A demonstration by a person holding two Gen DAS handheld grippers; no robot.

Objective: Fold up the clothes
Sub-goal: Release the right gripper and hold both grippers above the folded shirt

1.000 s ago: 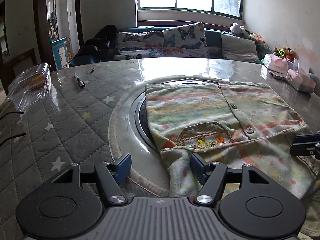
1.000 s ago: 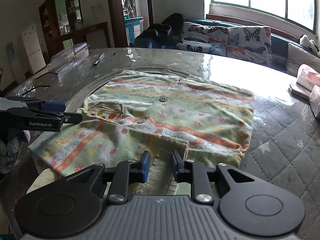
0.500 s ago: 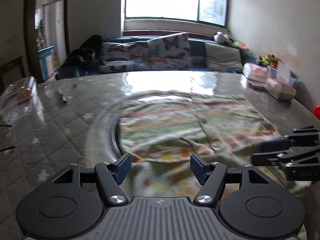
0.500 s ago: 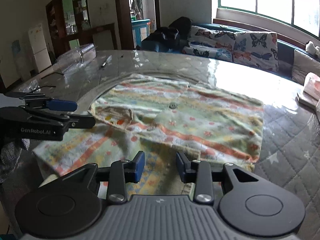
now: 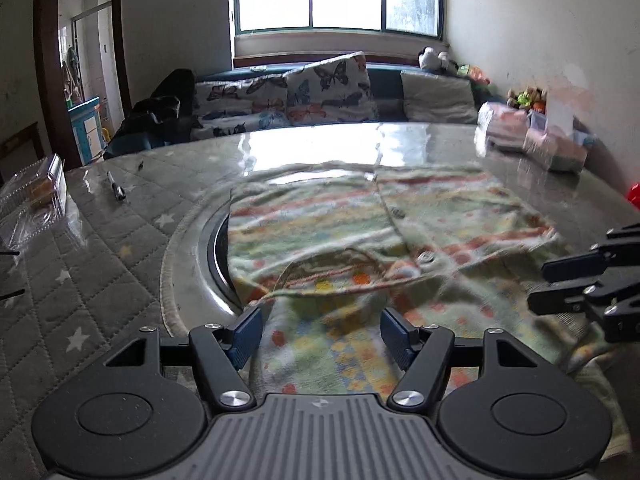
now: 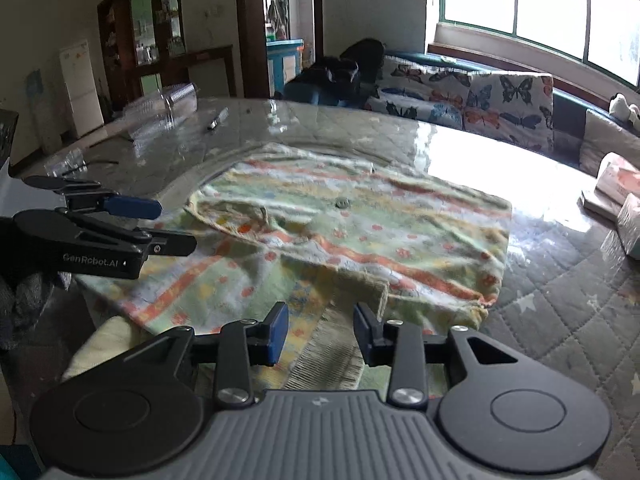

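Observation:
A pastel striped, dotted children's garment (image 5: 352,240) with buttons and a small pocket lies partly folded on the table; it also shows in the right wrist view (image 6: 360,232). Its near end hangs toward the table's front edge. My left gripper (image 5: 320,330) is open and empty, hovering just above the garment's near left part. My right gripper (image 6: 320,330) is open and empty above the ribbed cuff (image 6: 340,348) at the garment's near edge. Each gripper shows in the other's view, the right one (image 5: 568,280) and the left one (image 6: 160,224).
The round table (image 5: 100,280) has a quilted star-patterned cover under clear plastic. A clear plastic box (image 5: 36,196) and a pen (image 5: 116,190) lie at the left. Tissue packs and boxes (image 5: 532,136) sit at the right. A sofa with butterfly cushions (image 5: 320,92) stands behind.
My right gripper opened wider and let go of the cuff. Both grippers rose and pulled back a little from the garment. The garment lies still.

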